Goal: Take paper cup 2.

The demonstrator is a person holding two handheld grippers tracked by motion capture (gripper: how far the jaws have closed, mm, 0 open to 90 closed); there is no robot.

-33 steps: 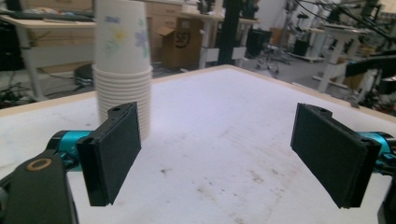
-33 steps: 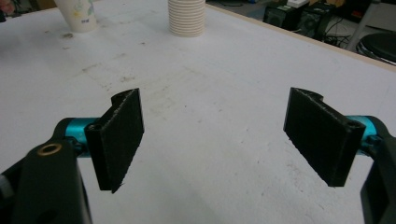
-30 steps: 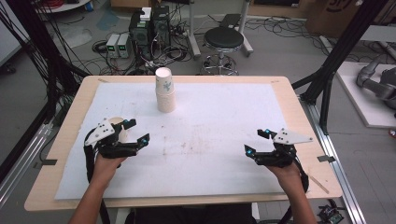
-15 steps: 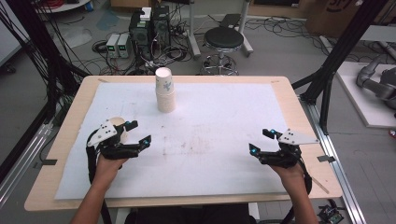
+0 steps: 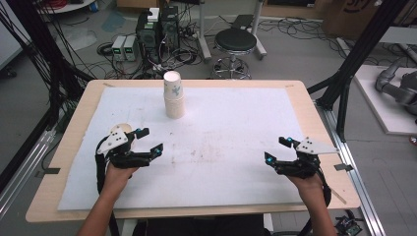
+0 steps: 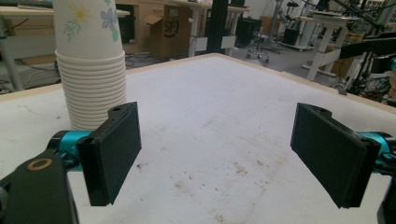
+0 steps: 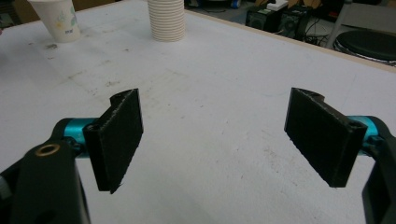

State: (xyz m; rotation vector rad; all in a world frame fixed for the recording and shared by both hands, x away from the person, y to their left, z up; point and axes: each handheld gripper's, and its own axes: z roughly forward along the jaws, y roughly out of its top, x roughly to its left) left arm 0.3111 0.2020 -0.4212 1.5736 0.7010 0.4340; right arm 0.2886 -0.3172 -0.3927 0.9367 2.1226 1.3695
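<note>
**A:** How many cups are on the bench (image 5: 314, 113)?

**B:** One stack of paper cups (image 5: 174, 95) stands upright at the far side of the white sheet, a little left of the middle. In the left gripper view I count about a dozen nested rims under the flowered top cup, though the lowest ones are hidden behind the jaw, so the exact total I cannot tell. There is also one single paper cup (image 7: 59, 19), flowered too; the right gripper view puts it well to the left of the stack. In the high view its rim just peeks out behind the left claw.

**A:** And the claws?

**B:** Two. The left claw (image 5: 146, 140) sits over the near-left part of the sheet, the right claw (image 5: 278, 150) over the near-right part, well apart from each other. Each is held in one hand (image 5: 117, 176).

**A:** Is either gripping anything?

**B:** No. Both stand with their jaws spread wide, and only the stained white sheet shows between the pads. The stack is well beyond the left claw, to the far right of it, and the right claw is farther off still.

**A:** Anything else on the bench?

**B:** Only brown smudges on the sheet, mostly around the middle.
</note>
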